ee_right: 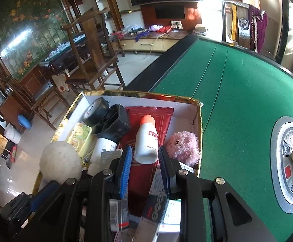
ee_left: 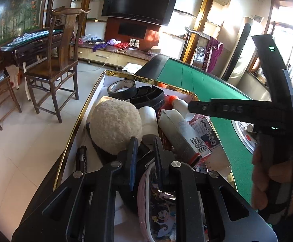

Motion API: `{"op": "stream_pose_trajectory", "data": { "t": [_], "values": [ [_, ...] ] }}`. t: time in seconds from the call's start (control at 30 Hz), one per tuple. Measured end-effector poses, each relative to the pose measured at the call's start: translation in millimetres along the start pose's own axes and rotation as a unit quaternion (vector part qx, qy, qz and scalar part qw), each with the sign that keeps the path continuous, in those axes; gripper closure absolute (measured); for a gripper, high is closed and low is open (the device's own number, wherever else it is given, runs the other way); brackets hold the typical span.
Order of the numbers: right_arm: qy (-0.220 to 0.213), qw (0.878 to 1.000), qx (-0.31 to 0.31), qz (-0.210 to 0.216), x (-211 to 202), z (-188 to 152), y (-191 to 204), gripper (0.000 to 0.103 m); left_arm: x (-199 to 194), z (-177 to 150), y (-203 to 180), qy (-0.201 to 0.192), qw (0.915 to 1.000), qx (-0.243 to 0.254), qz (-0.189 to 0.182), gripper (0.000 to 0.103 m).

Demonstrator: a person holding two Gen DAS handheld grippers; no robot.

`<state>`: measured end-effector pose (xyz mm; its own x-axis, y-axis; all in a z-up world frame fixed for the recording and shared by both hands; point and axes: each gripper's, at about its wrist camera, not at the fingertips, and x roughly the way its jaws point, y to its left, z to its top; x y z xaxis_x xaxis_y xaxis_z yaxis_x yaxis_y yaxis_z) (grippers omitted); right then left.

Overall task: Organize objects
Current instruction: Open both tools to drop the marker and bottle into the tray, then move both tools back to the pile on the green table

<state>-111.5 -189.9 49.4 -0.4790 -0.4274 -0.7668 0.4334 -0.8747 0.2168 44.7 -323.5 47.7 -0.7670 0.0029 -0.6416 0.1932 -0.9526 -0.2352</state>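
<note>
- Left gripper (ee_left: 145, 141) hangs over the near end of the gift box (ee_left: 98, 84), its jaws drawn nearly together with only a thin gap; nothing is clearly pinched between them, though the clutter behind makes that hard to judge.
- Right gripper (ee_right: 144, 151) hovers over the same box, jaws a little apart, framing the white bottle with an orange cap (ee_right: 146, 139) from above; the pads do not appear to press on it.
- That gold-rimmed, white-lined box sits at the left edge of the green felt table (ee_right: 237, 92).
- At the box's far end a roll of black tape (ee_right: 96, 111) leans beside a black round holder (ee_right: 115, 121).
- A cream woolly ball (ee_left: 115, 125) rests against the left wall, with a black marker (ee_left: 81, 157) lying along that wall nearer the camera.
- The bottle lies on a red foil packet (ee_right: 148, 113); a pink fluffy ball (ee_right: 183, 147) sits in the right corner area, against the right wall.
- A yellow tin (ee_right: 80, 137) lies between the woolly ball and the tape.
- A person's hand (ee_left: 275, 177) grips the right gripper's handle at the left view's right side.
</note>
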Motion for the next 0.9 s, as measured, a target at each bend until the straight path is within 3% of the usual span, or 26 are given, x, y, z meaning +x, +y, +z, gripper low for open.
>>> {"op": "stream_pose_trajectory", "data": {
  "t": [0.07,0.13,0.17,0.37,0.5,0.57,0.7,0.8,0.9],
  "values": [
    [-0.011,1.0,0.008,0.018,-13.5,-4.8,-6.7,0.074,-2.3,-0.5,-3.9,-0.001,1.0,-0.001,0.006,0.084],
    [-0.017,0.999,0.015,0.031,-26.4,-13.2,-17.3,0.069,-7.2,-1.2,-11.3,-0.008,0.9999,-0.002,0.006,0.068],
    [-0.02,0.999,0.018,0.036,-32.6,-17.7,-22.5,0.069,-9.4,-1.2,-16.1,-0.012,0.9999,0.0,0.006,0.065],
    [-0.061,0.995,0.061,0.05,-89.3,-55.1,-83.1,0.067,-25.4,-0.2,-73.4,-0.031,0.9983,0.049,0.0,0.063],
    [-0.084,0.99,0.107,0.029,-134.4,-83.3,-145.4,0.063,-23.6,-4.0,-138.1,-0.021,0.9928,0.114,-0.03,0.041],
    [-0.104,0.985,0.135,0.0,-164.7,-98.6,-182.1,0.059,-14.3,-10.2,-176.9,-0.001,0.9871,0.146,-0.066,0.034],
    [-0.17,0.962,0.2,-0.074,-224.6,-125.9,-248.2,0.045,22.4,-25.5,-267.1,0.067,0.9691,0.2,-0.127,0.034],
    [-0.214,0.936,0.256,-0.111,-256.7,-147.2,-291.8,0.042,54.6,-33.3,-322.8,0.123,0.9591,0.217,-0.133,0.034],
    [-0.24,0.916,0.295,-0.127,-269.8,-161.5,-322.8,0.042,88.6,-34.9,-364.9,0.14,0.9627,0.207,-0.105,0.034]
  ]
}}
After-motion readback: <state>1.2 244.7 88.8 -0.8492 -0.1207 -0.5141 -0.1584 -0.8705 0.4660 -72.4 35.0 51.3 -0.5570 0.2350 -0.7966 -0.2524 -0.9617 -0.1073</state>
